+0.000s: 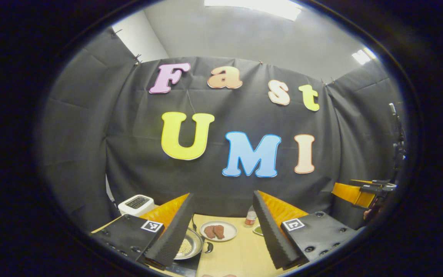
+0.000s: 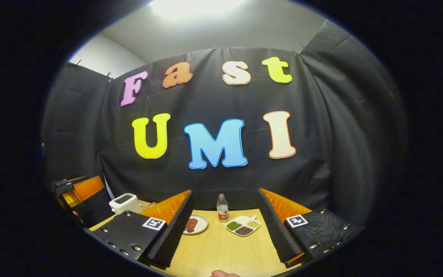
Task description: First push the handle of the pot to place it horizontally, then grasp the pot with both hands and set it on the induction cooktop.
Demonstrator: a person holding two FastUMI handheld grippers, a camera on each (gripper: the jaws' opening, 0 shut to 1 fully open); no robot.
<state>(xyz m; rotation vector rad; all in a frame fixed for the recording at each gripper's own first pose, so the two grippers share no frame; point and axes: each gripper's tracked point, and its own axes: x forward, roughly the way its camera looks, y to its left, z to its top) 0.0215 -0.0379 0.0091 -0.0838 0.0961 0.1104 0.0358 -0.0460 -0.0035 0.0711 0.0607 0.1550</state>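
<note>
In the left gripper view a steel pot (image 1: pixel 190 246) with pale yellow grains inside sits low on the table, half hidden behind one finger of my left gripper. Its short dark handle (image 1: pixel 209 247) sticks out to the right. Under the pot lies a dark flat slab (image 1: pixel 185 269), apparently the induction cooktop. My left gripper (image 1: pixel 223 195) hangs above the table, open and holding nothing. My right gripper (image 2: pixel 224 192) is also open and holding nothing, raised over the wooden table (image 2: pixel 221 250). Each gripper also appears at the edge of the other's view: the right gripper (image 1: pixel 363 192), the left gripper (image 2: pixel 76 191).
A white plate with meat (image 1: pixel 218 231) (image 2: pixel 194 224), a small bottle (image 2: pixel 222 208) (image 1: pixel 250 217) and a divided dish of beans (image 2: pixel 243 225) stand toward the table's back. A white toaster (image 2: pixel 124 202) (image 1: pixel 137 204) sits at the back left. Black cloth walls close in the booth.
</note>
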